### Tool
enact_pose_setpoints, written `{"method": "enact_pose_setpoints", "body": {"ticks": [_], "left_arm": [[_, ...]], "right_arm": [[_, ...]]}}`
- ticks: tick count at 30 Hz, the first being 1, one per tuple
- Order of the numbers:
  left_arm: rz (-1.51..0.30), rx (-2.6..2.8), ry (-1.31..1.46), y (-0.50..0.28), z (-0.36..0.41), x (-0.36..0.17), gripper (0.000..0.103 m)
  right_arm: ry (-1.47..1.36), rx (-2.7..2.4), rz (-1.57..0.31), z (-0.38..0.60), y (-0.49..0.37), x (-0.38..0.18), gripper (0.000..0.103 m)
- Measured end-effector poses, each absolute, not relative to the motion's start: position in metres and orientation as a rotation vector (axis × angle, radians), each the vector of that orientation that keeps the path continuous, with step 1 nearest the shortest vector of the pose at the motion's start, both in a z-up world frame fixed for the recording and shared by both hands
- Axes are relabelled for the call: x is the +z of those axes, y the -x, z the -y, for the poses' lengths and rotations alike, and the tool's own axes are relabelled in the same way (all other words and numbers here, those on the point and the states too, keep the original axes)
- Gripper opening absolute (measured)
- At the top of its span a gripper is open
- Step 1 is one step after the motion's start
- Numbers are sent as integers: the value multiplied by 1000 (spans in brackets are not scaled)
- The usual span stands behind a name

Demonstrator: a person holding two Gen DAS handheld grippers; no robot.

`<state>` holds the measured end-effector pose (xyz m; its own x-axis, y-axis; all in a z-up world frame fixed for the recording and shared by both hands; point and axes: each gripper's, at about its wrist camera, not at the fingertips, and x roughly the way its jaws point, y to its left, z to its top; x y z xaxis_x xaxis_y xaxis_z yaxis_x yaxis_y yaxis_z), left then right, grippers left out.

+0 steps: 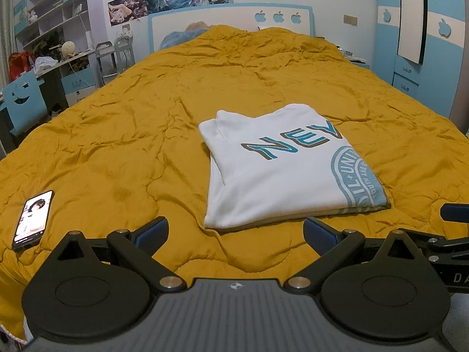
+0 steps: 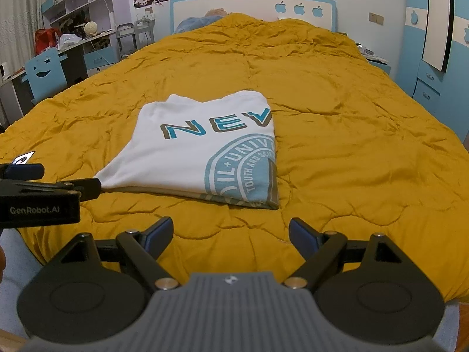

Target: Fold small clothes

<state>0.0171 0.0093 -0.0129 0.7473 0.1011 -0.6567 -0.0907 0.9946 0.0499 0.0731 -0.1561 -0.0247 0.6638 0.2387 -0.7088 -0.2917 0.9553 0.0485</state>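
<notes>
A white T-shirt point(image 1: 281, 170) with blue "NEV" lettering and a round blue print lies folded into a compact rectangle on the mustard-yellow quilt point(image 1: 140, 135). My left gripper point(image 1: 236, 233) hovers open just short of the shirt's near edge, nothing between its fingers. In the right wrist view the same T-shirt point(image 2: 190, 149) lies ahead and to the left. My right gripper point(image 2: 230, 234) is open over bare quilt point(image 2: 351, 146), a little short of the shirt's near right corner. The left gripper's fingers point(image 2: 88, 187) show at the left edge beside the shirt's near left corner.
A phone point(image 1: 32, 220) with a lit screen lies on the quilt near the left edge. The bed's headboard point(image 1: 228, 20) is far ahead. A desk, blue chair point(image 1: 23, 102) and shelves stand to the left, a blue wardrobe point(image 1: 425, 29) to the right.
</notes>
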Motion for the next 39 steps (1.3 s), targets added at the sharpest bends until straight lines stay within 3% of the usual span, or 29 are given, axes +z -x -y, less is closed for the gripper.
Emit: {"method": "enact_pose_setpoints", "body": {"ticks": [39], "left_arm": [[-731,101,-5,-16,-10,-18,103]], "right_arm": [[59,292,-799,153,-73,-29,82]]}}
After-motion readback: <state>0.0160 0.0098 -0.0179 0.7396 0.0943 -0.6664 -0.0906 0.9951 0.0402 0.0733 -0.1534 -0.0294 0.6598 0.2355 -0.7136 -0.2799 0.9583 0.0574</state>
